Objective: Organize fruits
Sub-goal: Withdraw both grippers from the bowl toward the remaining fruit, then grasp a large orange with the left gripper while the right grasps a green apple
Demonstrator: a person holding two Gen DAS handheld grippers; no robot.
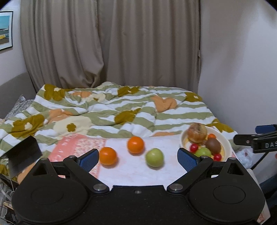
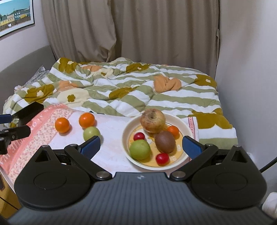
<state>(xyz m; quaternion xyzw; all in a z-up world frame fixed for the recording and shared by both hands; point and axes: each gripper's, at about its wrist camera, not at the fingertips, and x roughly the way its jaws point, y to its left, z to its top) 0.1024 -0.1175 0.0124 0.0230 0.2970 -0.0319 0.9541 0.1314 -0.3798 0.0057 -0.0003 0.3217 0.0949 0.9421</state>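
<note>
Left gripper (image 1: 138, 158), blue-padded fingers (image 1: 89, 159) spread wide with nothing between them, held above the near edge of the towel. Right gripper (image 2: 142, 147), fingers equally wide apart and holding nothing, poised just before the plate; its side also shows at the right edge of the left wrist view (image 1: 256, 140).

Background, largest first: beige curtain (image 1: 110, 43) across the far wall; rumpled quilt (image 1: 107, 110) in green and white stripes with ochre and orange flowers; framed picture (image 2: 15, 15) on the wall at upper left.

Work surface: white towel with a pink patterned border (image 2: 110, 150), laid over the near part of the quilt. A black flat object (image 2: 29, 110) lies at its left edge.

Cream plate (image 2: 183, 126), on the right part of the towel. It contains a large blemished apple (image 2: 152, 121) at the far side, a brown kiwi (image 2: 164, 142) just in front of it, a green apple (image 2: 139, 149) at near left, a small orange fruit (image 2: 173, 130) at far right, and two red cherry tomatoes, one beside the green apple (image 2: 139, 136), one at the near rim (image 2: 162, 158).

Loose fruits on the towel, left of the plate and apart from it: left orange (image 1: 108, 155), right orange (image 1: 135, 144), and a loose green apple (image 1: 154, 157) nearest the plate. The three lie close together; none touches either gripper.
</note>
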